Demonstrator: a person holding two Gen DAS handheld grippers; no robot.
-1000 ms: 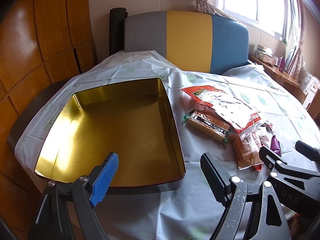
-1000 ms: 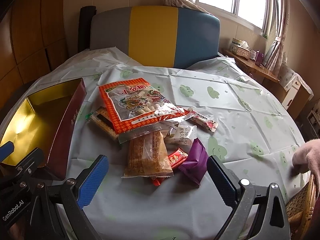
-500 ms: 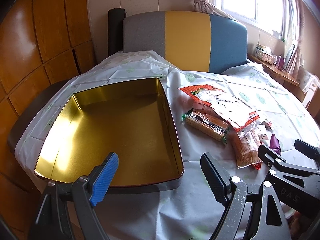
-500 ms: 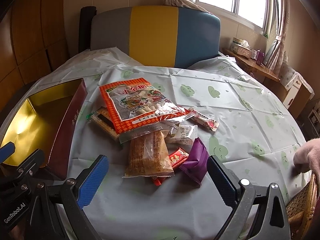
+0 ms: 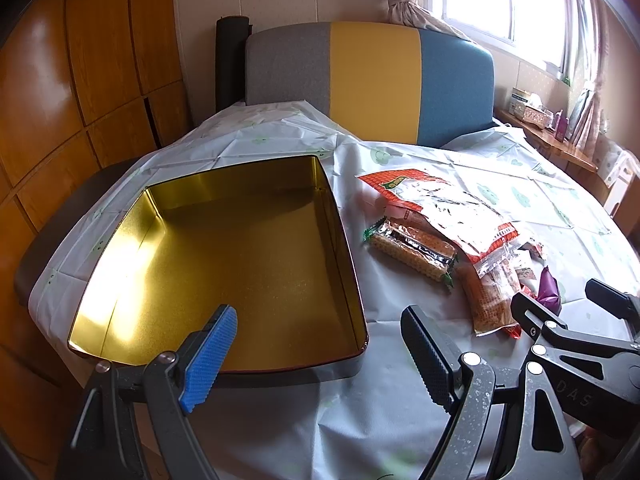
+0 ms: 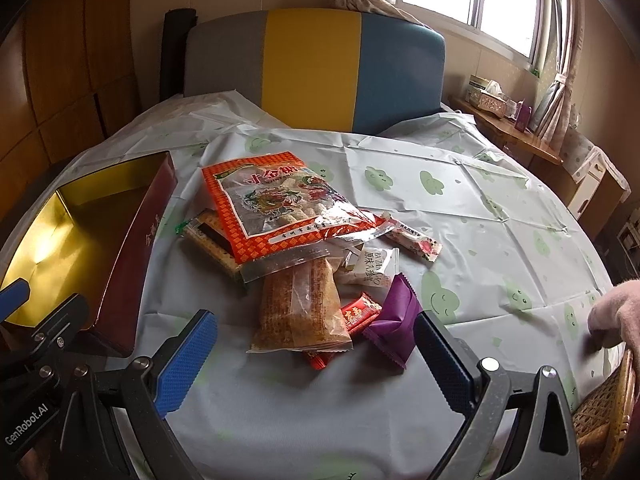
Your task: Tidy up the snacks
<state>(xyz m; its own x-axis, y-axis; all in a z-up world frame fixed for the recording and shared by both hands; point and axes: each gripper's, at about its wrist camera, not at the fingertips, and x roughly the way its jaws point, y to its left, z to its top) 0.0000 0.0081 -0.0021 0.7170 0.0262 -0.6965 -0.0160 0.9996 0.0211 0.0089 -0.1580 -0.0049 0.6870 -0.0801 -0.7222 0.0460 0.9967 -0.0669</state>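
Note:
An empty gold-lined tin with dark red sides sits at the table's left. Right of it lies a pile of snacks: a big orange bag, a cracker pack, a clear pack of brown biscuits, a purple packet, a small red packet, a white packet and a pink-white bar. My left gripper is open and empty over the tin's near right corner. My right gripper is open and empty just before the biscuit pack.
The round table wears a pale cloth with green prints. A grey, yellow and blue chair back stands behind it. A hand and a wicker chair edge are at the right. Wood panelling lines the left.
Both grippers have edged slightly forward and stay open. The snacks and tin have not moved.

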